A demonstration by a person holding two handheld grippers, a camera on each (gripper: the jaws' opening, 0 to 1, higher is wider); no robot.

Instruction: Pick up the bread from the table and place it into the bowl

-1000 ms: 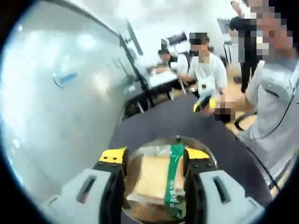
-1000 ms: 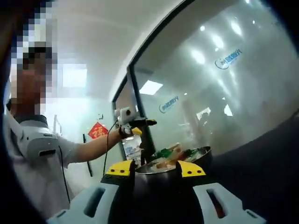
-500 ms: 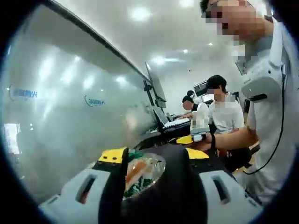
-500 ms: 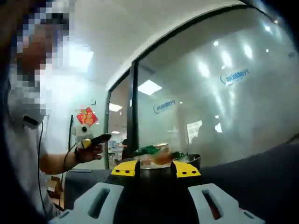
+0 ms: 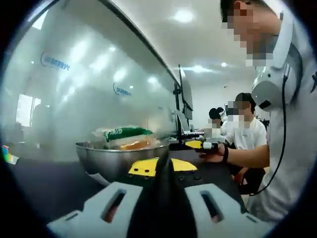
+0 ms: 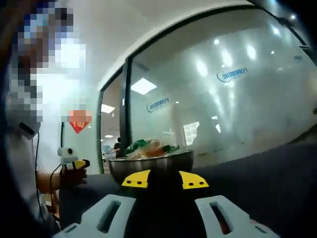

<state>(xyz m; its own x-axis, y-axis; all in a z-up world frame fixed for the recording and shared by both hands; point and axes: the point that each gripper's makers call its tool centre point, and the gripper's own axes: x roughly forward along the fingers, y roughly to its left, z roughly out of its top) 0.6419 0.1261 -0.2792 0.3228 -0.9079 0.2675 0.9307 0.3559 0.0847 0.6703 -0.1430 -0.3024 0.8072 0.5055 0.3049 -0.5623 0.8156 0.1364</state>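
Bread [image 5: 125, 139], one wrapped piece, lies in one bowl [image 5: 116, 157].

Metal bowl [image 5: 119, 156] standing directly ahead of the left tool [image 5: 162, 168], bagged bread [image 5: 124, 138] heaped above its rim, open dark desk [image 5: 44, 183] beside it, glass wall [image 5: 99, 94] close behind, right tool [image 6: 165, 179] facing the same bowl.

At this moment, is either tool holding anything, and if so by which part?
Nothing is held. The left tool is shut on nothing, the right tool is open and empty, and the wrapped bread lies in the metal bowl.
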